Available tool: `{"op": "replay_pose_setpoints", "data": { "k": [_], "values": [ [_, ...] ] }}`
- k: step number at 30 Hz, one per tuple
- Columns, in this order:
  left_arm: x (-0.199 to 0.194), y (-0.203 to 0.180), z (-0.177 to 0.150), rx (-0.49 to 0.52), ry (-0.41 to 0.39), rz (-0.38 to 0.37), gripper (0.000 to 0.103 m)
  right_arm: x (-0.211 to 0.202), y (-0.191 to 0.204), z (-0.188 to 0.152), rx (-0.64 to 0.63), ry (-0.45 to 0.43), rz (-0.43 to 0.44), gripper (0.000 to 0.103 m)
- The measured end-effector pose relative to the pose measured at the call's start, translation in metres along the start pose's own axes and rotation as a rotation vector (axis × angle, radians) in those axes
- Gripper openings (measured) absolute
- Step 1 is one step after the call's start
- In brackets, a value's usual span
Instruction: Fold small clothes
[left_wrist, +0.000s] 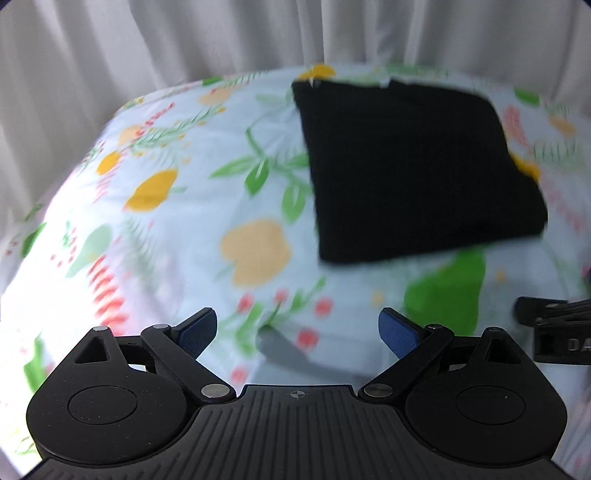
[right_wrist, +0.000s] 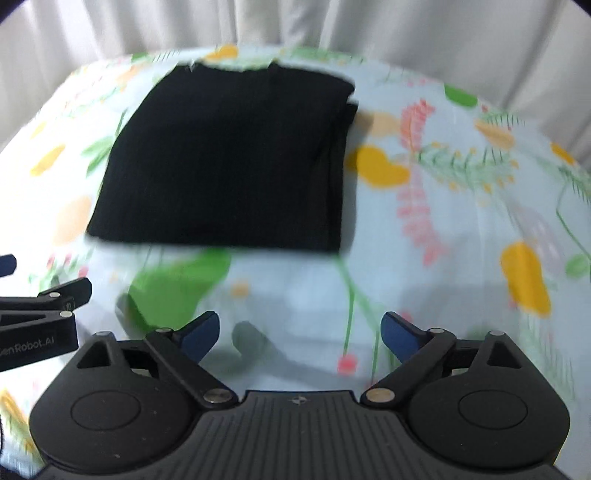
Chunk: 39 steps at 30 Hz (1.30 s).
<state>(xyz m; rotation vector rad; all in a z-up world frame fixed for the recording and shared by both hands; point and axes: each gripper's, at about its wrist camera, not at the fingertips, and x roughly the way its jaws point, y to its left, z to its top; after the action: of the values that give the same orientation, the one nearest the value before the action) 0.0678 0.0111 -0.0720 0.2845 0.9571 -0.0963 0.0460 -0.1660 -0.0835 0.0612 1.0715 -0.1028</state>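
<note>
A black garment (left_wrist: 417, 170) lies folded into a flat rectangle on the floral sheet (left_wrist: 177, 229), toward the far edge. In the right wrist view the same black garment (right_wrist: 229, 162) shows stacked layers along its right side. My left gripper (left_wrist: 297, 332) hovers over the sheet, short of the garment and to its left, its jaws wide open with nothing between them. My right gripper (right_wrist: 300, 334) hangs short of the garment's near edge, equally wide open and empty. Blue pads (right_wrist: 201, 338) face each other across bare sheet. Both views are blurred.
A white pleated curtain (left_wrist: 147, 44) hangs behind the covered surface, whose far edge curves away below it. The other gripper's black body shows at the right edge (left_wrist: 554, 332) of the left view and the left edge (right_wrist: 40, 317) of the right view.
</note>
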Motion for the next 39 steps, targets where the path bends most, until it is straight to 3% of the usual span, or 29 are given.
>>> {"op": "replay_pose_setpoints", "data": {
  "k": [4,8,12,19,39],
  "values": [
    [-0.012,0.008,-0.011,0.01,0.051,0.023,0.098,-0.016,0.009,-0.011,0.027,0.057,0.024,0.099],
    [-0.025,0.021,-0.01,-0.032,0.068,-0.02,0.098,-0.033,0.021,-0.011,0.017,0.033,0.011,0.099],
    [-0.037,0.024,-0.008,-0.047,0.061,-0.034,0.1,-0.048,0.027,-0.008,0.01,0.01,-0.04,0.099],
    [-0.051,0.015,-0.008,-0.005,0.032,-0.029,0.1,-0.068,0.029,-0.008,0.023,-0.026,-0.056,0.099],
    [-0.064,0.015,-0.009,-0.031,0.021,-0.042,0.1,-0.083,0.03,-0.01,0.046,-0.054,-0.07,0.099]
  ]
}}
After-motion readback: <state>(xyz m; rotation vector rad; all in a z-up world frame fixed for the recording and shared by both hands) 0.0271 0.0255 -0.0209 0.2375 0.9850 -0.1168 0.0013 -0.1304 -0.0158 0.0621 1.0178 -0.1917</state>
